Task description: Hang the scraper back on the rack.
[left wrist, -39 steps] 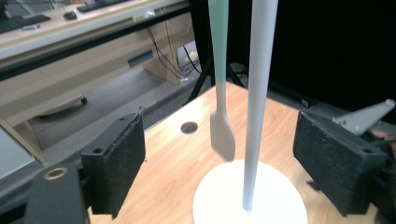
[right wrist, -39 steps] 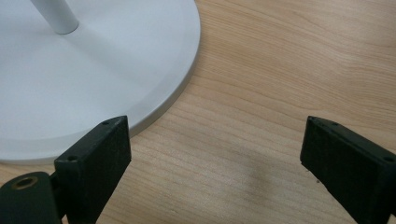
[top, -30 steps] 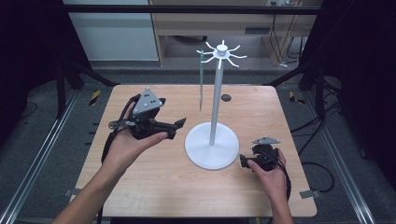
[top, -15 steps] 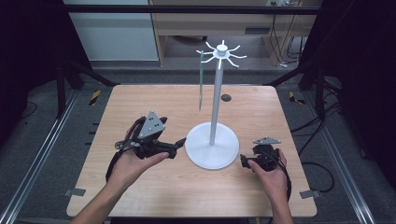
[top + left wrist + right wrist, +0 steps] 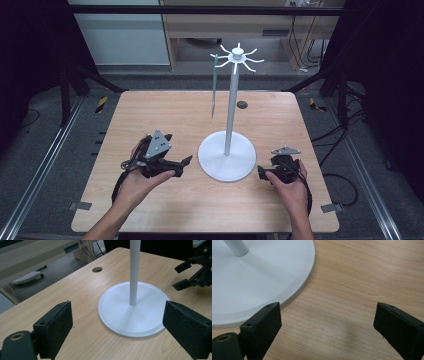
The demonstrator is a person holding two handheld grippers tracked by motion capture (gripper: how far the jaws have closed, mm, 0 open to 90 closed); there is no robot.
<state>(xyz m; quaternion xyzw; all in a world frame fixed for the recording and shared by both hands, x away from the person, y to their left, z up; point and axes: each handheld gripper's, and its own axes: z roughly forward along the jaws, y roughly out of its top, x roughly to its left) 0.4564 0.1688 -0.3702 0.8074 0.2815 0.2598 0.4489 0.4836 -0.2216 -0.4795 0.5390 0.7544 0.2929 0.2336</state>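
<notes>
A white stand with a round base [image 5: 225,161] and a thin pole [image 5: 229,115] stands mid-table, with a hub of hooks [image 5: 237,54] on top. A thin grey strip [image 5: 214,87] hangs from one hook on its left side. My left gripper [image 5: 183,165] is held low to the left of the base, open and empty. In the left gripper view, the left gripper [image 5: 120,332] faces the base [image 5: 117,315] and pole [image 5: 133,270]. My right gripper [image 5: 261,173] rests just right of the base, open. In the right gripper view, the right gripper [image 5: 327,332] has bare wood between its jaws, and the base [image 5: 257,280] lies at the upper left.
The wooden table [image 5: 165,112] has a round cable hole [image 5: 242,104] behind the stand. Cables trail off both grippers toward the front edge. Black frame posts and floor rails surround the table. The right gripper [image 5: 197,272] appears far off in the left gripper view.
My left gripper has come back toward the front edge and sunk lower beside the base. The right gripper has stayed put.
</notes>
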